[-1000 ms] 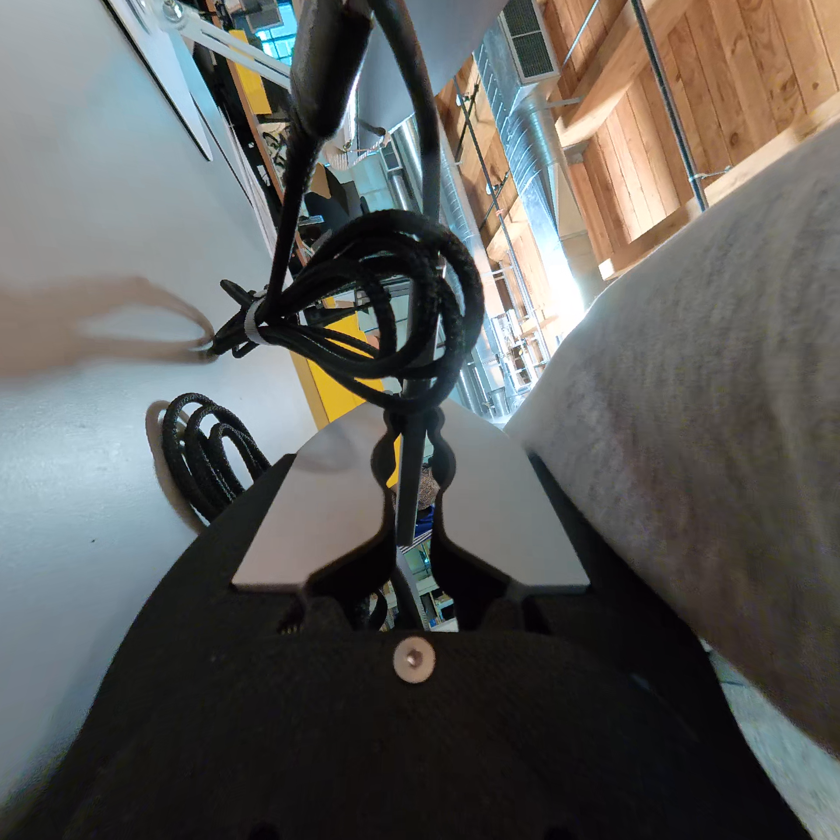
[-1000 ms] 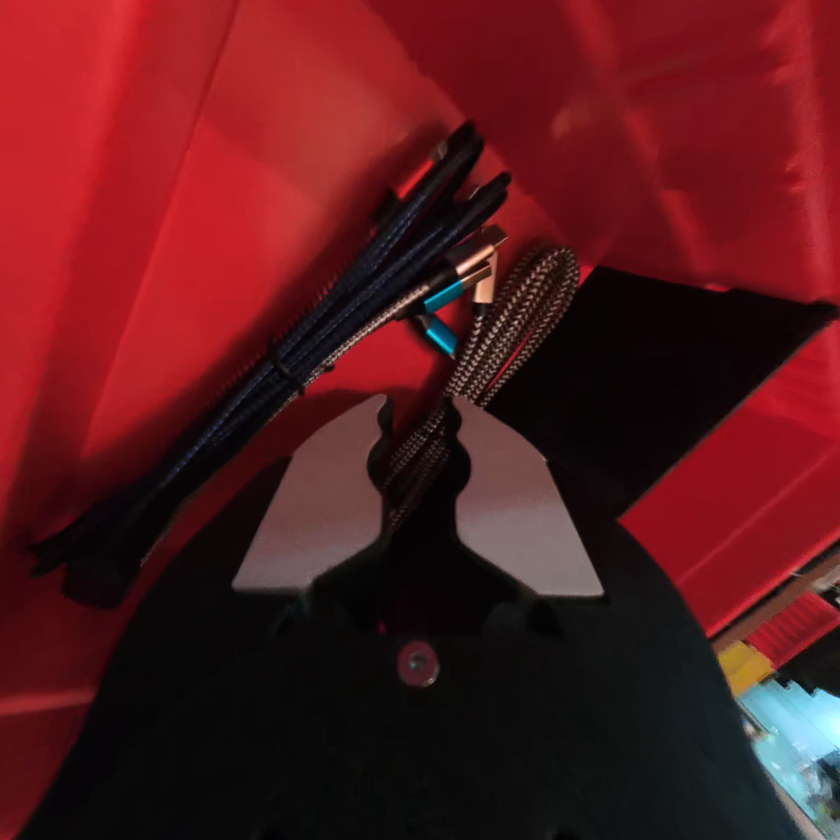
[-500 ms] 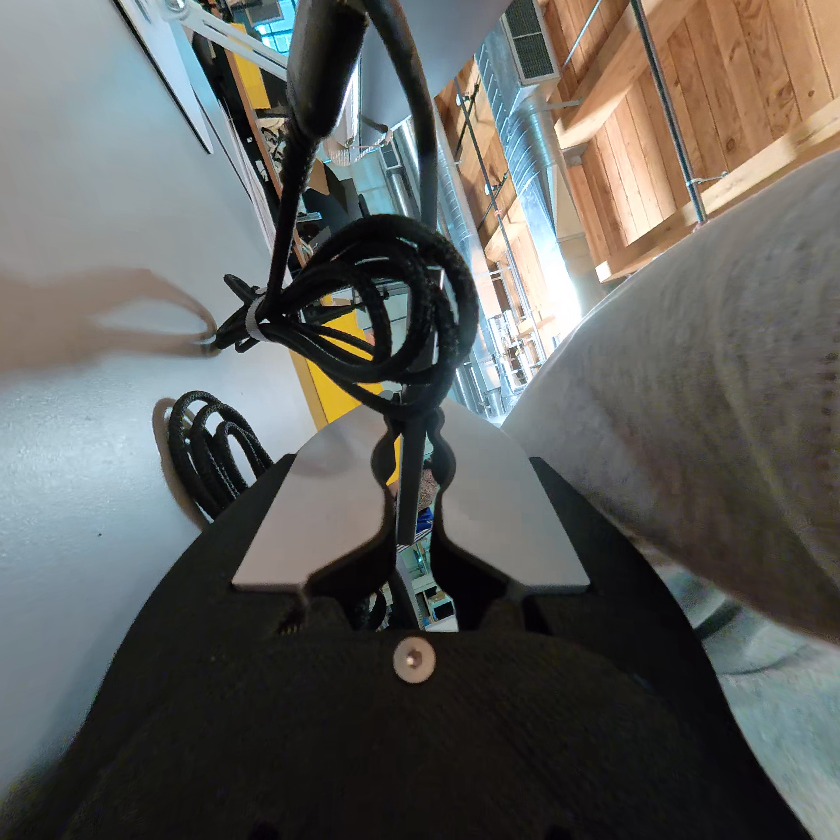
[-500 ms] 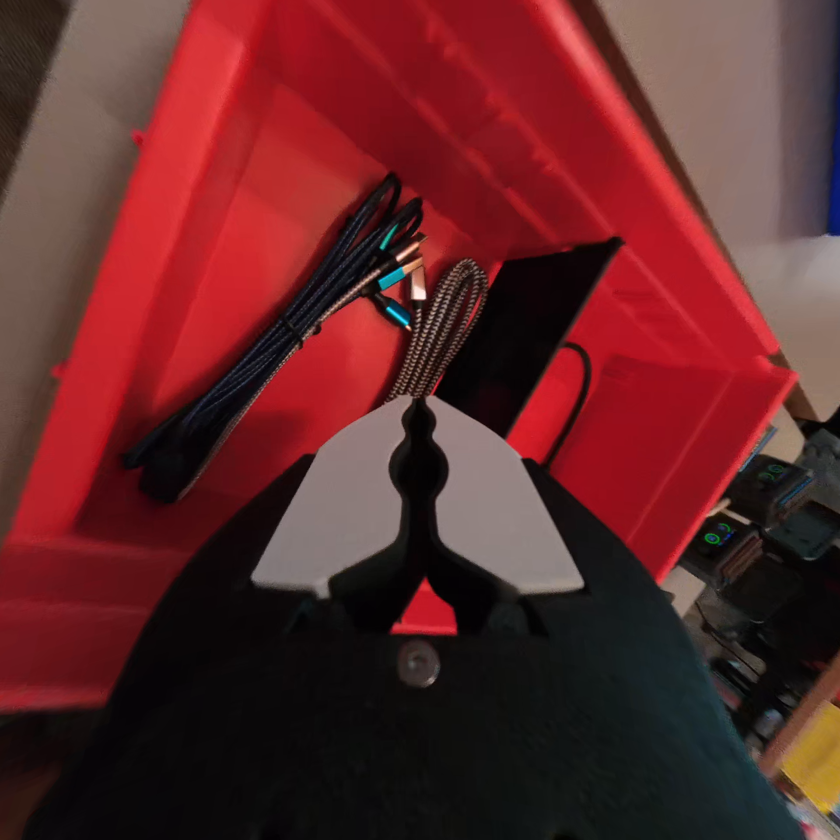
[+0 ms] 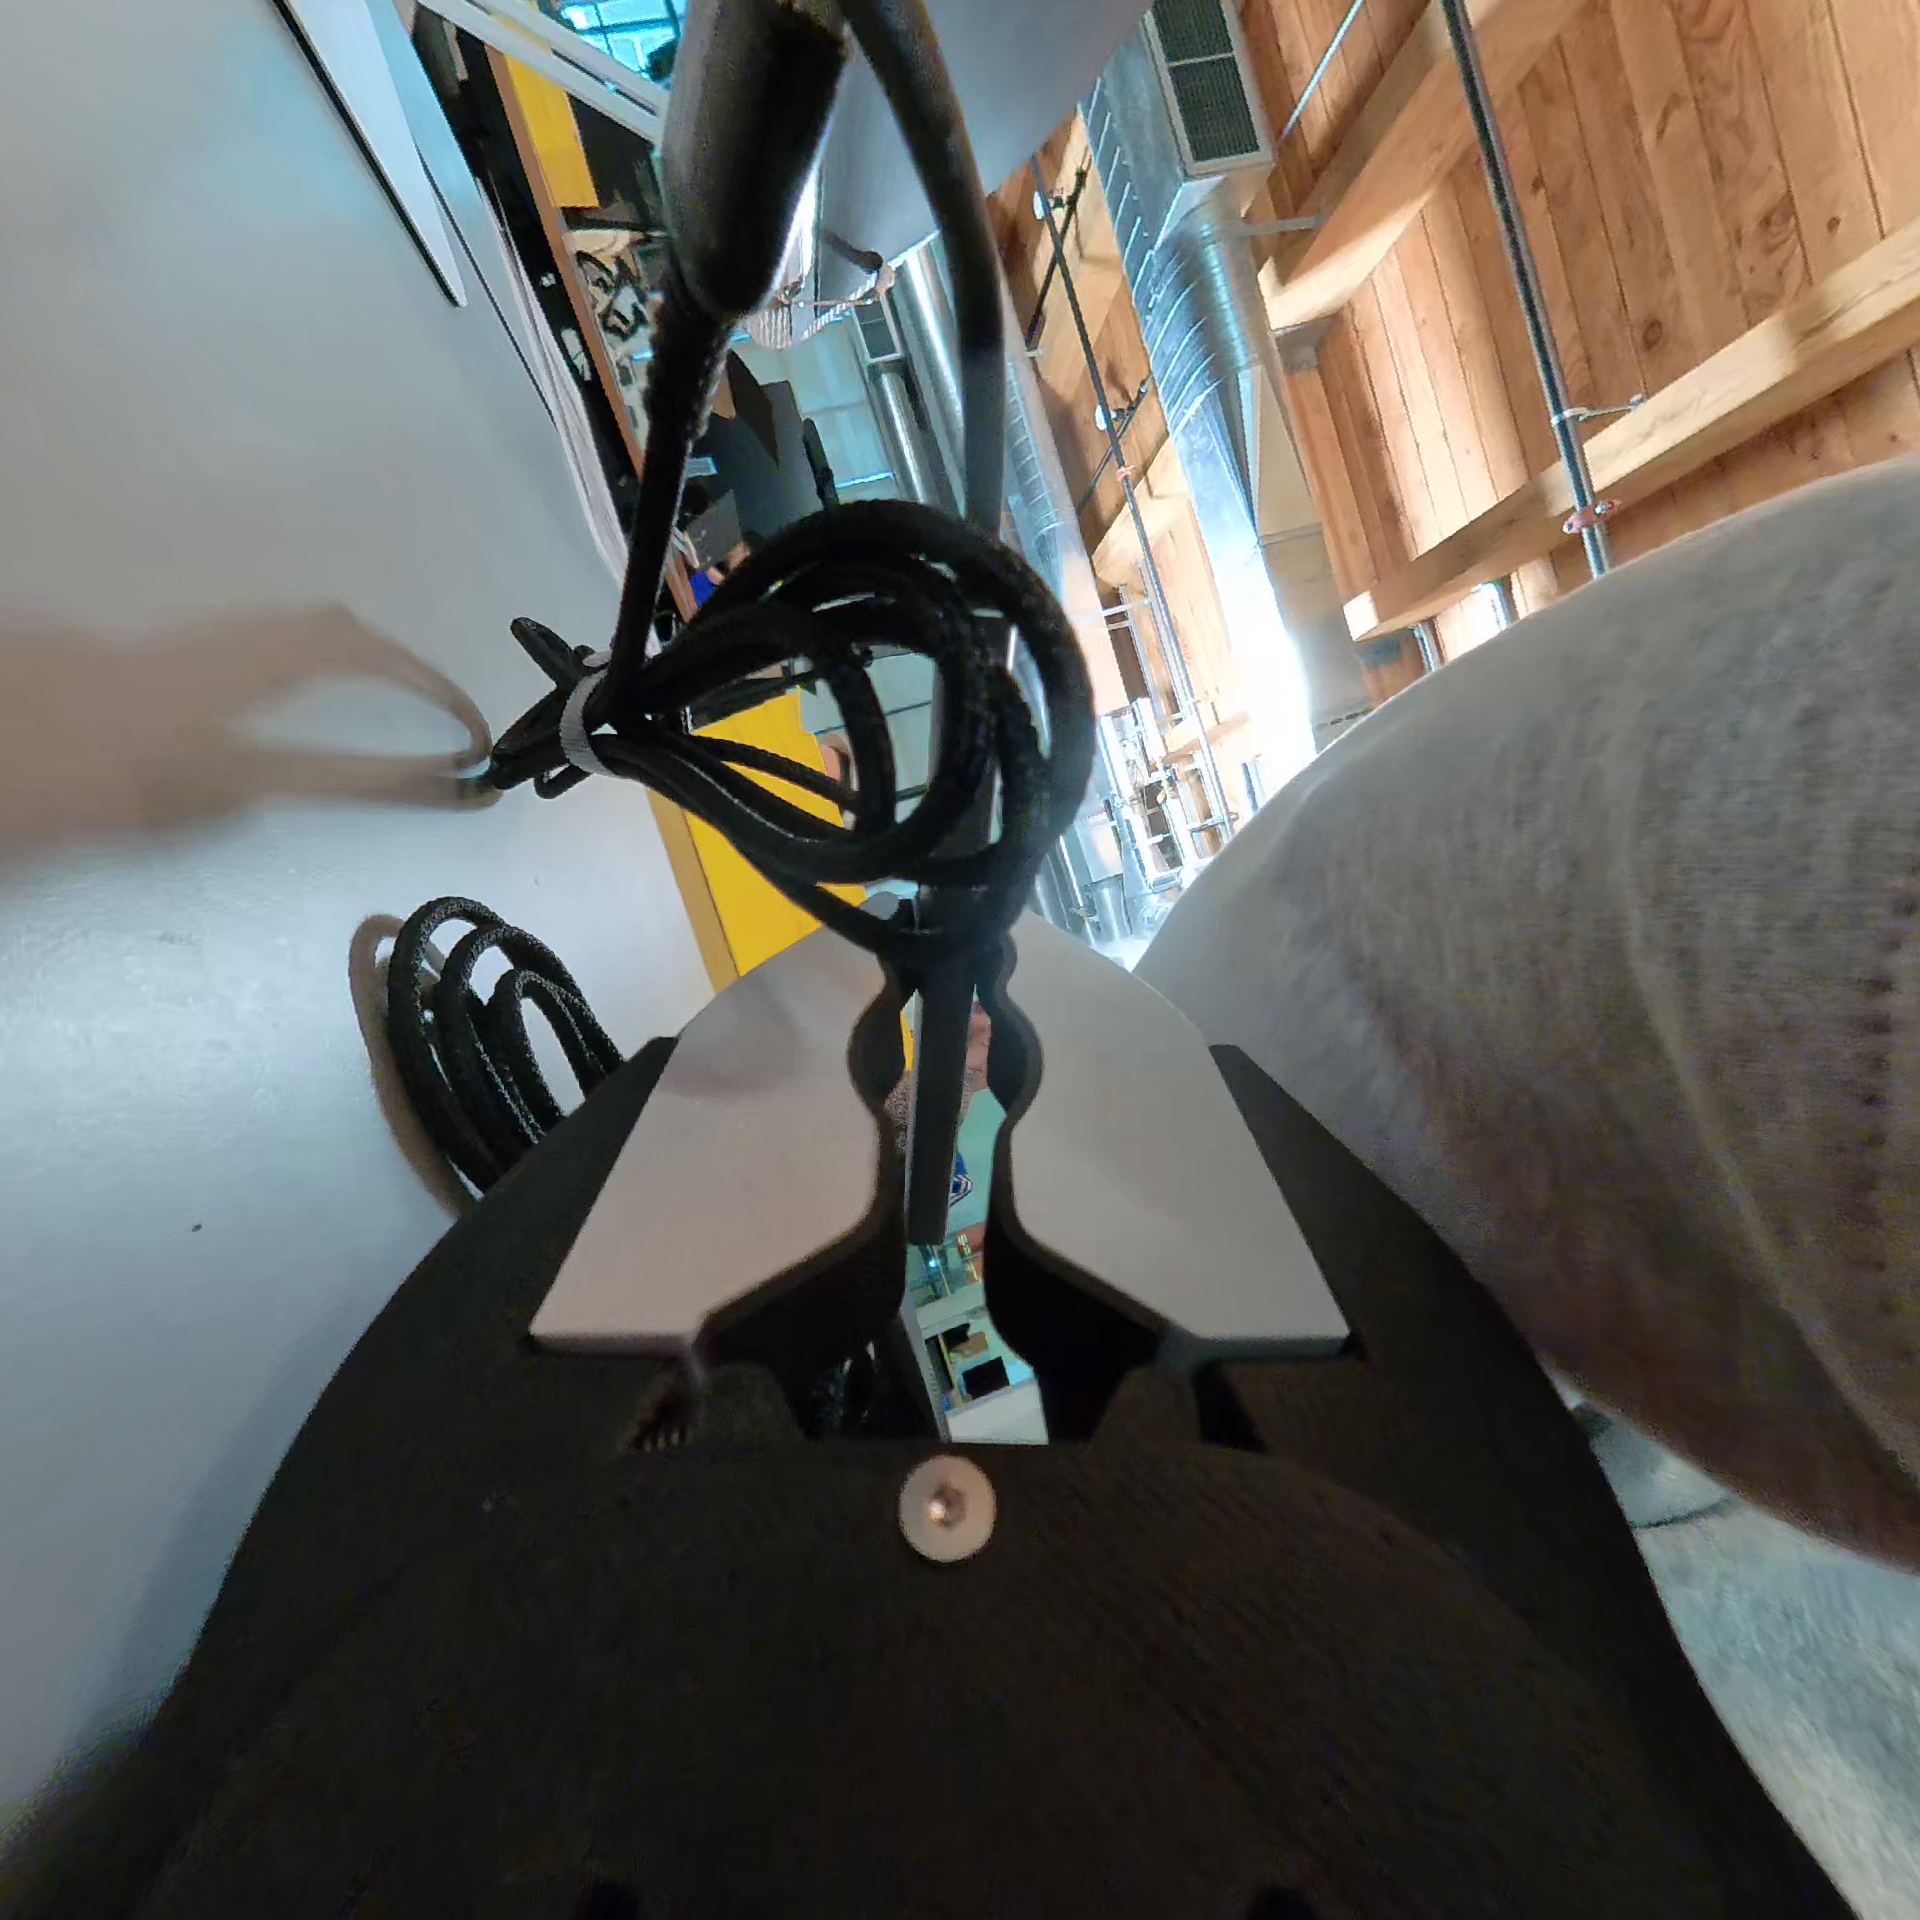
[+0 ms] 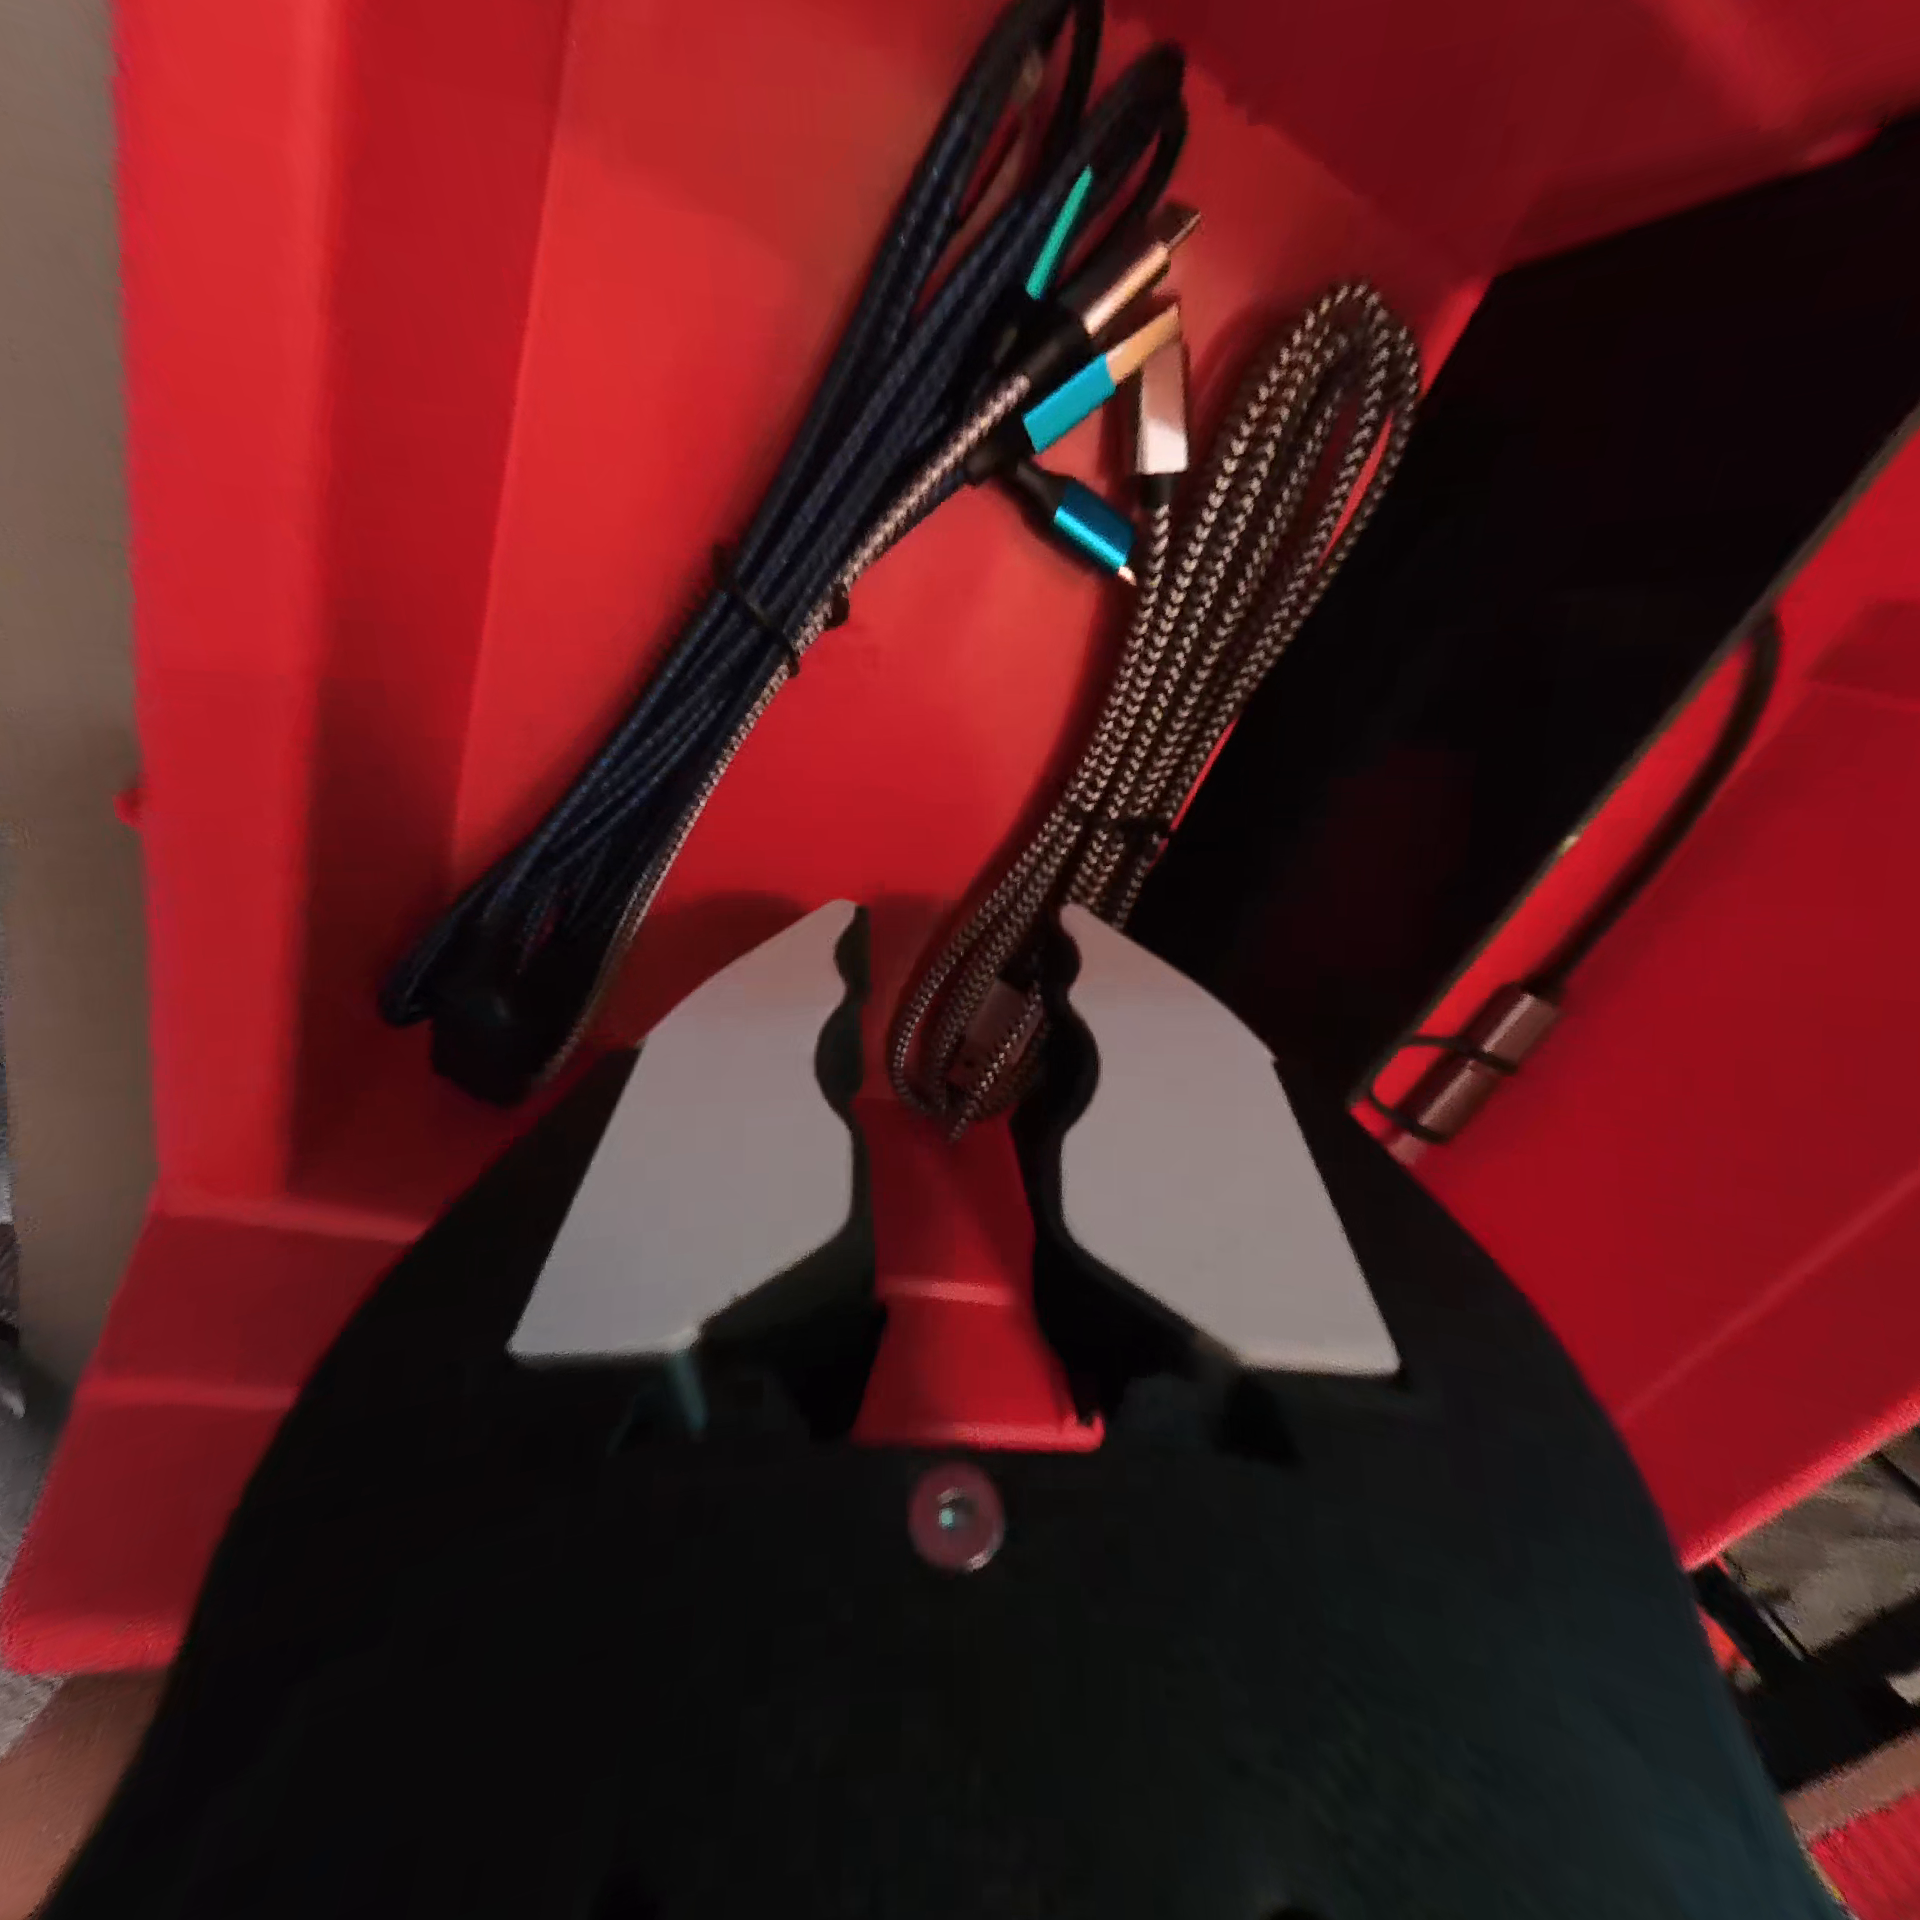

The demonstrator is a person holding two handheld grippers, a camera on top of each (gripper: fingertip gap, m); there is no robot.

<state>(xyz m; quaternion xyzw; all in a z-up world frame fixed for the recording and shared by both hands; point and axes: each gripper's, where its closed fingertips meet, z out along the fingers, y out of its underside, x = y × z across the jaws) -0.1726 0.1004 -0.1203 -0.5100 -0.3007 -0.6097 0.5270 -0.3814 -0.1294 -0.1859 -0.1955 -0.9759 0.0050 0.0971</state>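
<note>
— Inside the red bin, what is seen at the right tongs?

— The right tongs are seen released, spread over the near end of a brown-and-white braided cable bundle. The bundle is touched by the right finger, while a gap is left at the other. A dark blue cable bundle with teal and copper plugs is laid just left of it, and a black flat panel is leaned just to its right. A thin cable with a metallic plug is seen beyond the panel.

— And the left tongs?

— They are clenched on a black cable bundle, tied with a pale strap and held up off the white bench. A second black coil is laid on the bench at near left. A grey sleeve is seen at right.
</note>
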